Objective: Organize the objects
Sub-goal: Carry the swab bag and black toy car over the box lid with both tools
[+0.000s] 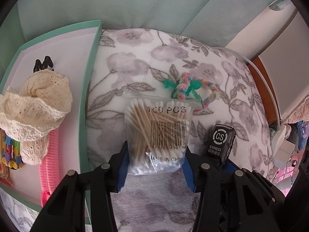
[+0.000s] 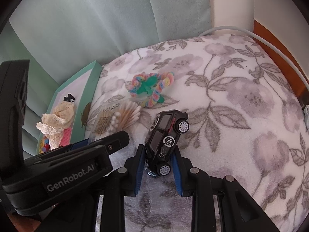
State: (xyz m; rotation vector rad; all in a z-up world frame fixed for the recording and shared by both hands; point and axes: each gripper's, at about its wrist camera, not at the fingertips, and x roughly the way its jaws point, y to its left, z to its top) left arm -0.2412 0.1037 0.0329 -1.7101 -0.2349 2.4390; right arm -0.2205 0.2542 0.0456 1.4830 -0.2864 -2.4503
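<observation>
Surface: a white blanket (image 1: 135, 58) printed with grey flowers and leaves, spread over what looks like a bed or cushion, with pale green upholstery (image 1: 154, 3) rising behind it.
Left gripper: the left gripper (image 1: 155, 158) reaches in low, its blue-padded fingers (image 1: 123, 166) on either side of the lower end of the cotton swab bag (image 1: 157, 133); both pads touch the bag's edges, clamped on it.
Cotton swab bag: clear plastic, marked 100 PCS with a barcode, lying flat on the blanket just right of the box.
Right gripper: the right gripper (image 2: 158, 162) is clamped on the toy car (image 2: 166, 139), which is tipped on its side between the pads with its wheels facing right.
Toy car: black, with a round CS badge and pale wheels; held just above the blanket, near the swab bag.
Box: a shallow mint-green box (image 1: 90, 61) with a white floor, at the left edge of the blanket.
In the box: a cream lace cloth (image 1: 36, 104), a pink ribbed roller (image 1: 51, 160), a black clip (image 1: 43, 63) and small colourful pieces (image 1: 10, 150) at the near corner.
Rainbow cord: a fuzzy rainbow twisted cord (image 1: 195, 90) tangled with a green plastic piece (image 1: 170, 85), on the blanket just beyond the bag.
Cable: a white cable (image 2: 251, 32) runs along the blanket's far right edge.
</observation>
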